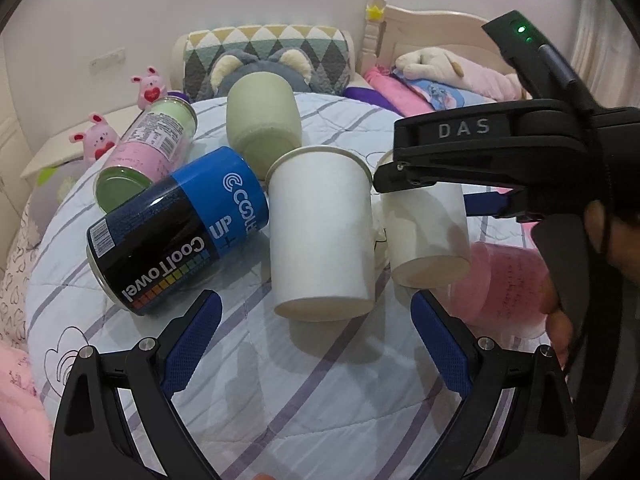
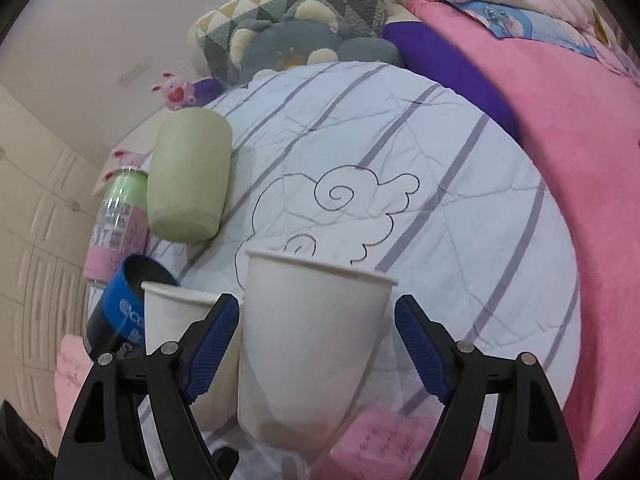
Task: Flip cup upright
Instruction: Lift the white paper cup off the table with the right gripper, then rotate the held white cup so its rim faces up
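Note:
Two white paper cups stand on a striped quilt (image 1: 320, 400). In the left wrist view one white cup (image 1: 322, 232) stands mouth up just beyond my open, empty left gripper (image 1: 316, 322). The second white cup (image 1: 426, 228) stands mouth up to its right, between the fingers of my right gripper (image 1: 452, 184). In the right wrist view that cup (image 2: 308, 344) sits between the blue pads (image 2: 212, 348), which stand apart from its walls, so the right gripper (image 2: 316, 340) is open around it. The other white cup (image 2: 176, 320) is to its left.
A blue and black can (image 1: 176, 232), a green and pink can (image 1: 148, 152) and a pale green cup (image 1: 262, 120) lie on the quilt at left. A pink translucent cup (image 1: 504, 288) lies at right. Pillows and plush toys (image 1: 256, 64) line the back.

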`<state>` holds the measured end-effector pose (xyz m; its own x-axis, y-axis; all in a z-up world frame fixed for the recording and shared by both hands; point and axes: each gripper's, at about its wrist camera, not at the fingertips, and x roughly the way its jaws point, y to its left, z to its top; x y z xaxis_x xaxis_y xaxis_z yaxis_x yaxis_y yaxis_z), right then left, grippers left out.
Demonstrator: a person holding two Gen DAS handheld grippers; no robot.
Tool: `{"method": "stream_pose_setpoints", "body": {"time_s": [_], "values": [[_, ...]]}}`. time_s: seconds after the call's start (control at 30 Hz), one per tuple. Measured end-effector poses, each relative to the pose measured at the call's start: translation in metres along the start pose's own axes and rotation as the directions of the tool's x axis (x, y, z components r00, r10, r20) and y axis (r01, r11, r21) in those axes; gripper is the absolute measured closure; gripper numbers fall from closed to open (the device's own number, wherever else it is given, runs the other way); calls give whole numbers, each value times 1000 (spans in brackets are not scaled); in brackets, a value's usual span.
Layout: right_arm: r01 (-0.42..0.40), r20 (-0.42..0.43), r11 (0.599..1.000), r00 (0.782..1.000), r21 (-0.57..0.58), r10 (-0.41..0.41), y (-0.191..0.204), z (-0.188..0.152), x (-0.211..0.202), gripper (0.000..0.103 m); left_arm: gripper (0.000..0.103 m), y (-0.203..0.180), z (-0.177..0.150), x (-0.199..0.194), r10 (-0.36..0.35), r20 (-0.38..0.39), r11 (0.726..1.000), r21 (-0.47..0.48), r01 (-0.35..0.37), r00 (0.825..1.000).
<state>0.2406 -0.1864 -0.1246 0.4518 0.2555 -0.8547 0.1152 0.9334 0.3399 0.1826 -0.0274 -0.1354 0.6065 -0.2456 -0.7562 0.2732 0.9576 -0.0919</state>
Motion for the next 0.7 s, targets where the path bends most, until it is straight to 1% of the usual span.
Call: {"method": "stream_pose_setpoints", "body": {"time_s": [0.03,0.07,0.1,0.2,0.4,0.47,0.57,0.7], "values": [[4,-6,1000,1000,-3,-4,0,0,2,22,6,-1,0,-1,-4,3,1000,3,4,1000],[5,-5,1000,1000,-5,-6,0,0,2,25,6,-1,0,-1,-5,5,1000,5,5,1000],[1,7,1000,1000,-9,-1,0,0,1,32,6,-1,0,-1,-4,5,1000,6,4,1000],[2,29,1000,1000,-31,-1,2,-3,-2,32,6,-1,0,-1,-8,5,1000,-2,8,1000],[1,131,998,991,-60,7,5,-8,-20,32,6,-2,-1,-6,5,11,1000,-8,-5,1000],[-4,166,997,986,-77,17,8,-9,-26,32,6,-2,-2,-9,10,14,1000,-12,-10,1000],[-32,218,994,974,-109,55,12,-11,-39,32,6,0,-4,-16,22,25,1000,-14,-22,999],[-39,253,989,965,-144,75,19,-15,-53,33,6,5,-10,-27,36,33,999,-23,-35,999]]}}
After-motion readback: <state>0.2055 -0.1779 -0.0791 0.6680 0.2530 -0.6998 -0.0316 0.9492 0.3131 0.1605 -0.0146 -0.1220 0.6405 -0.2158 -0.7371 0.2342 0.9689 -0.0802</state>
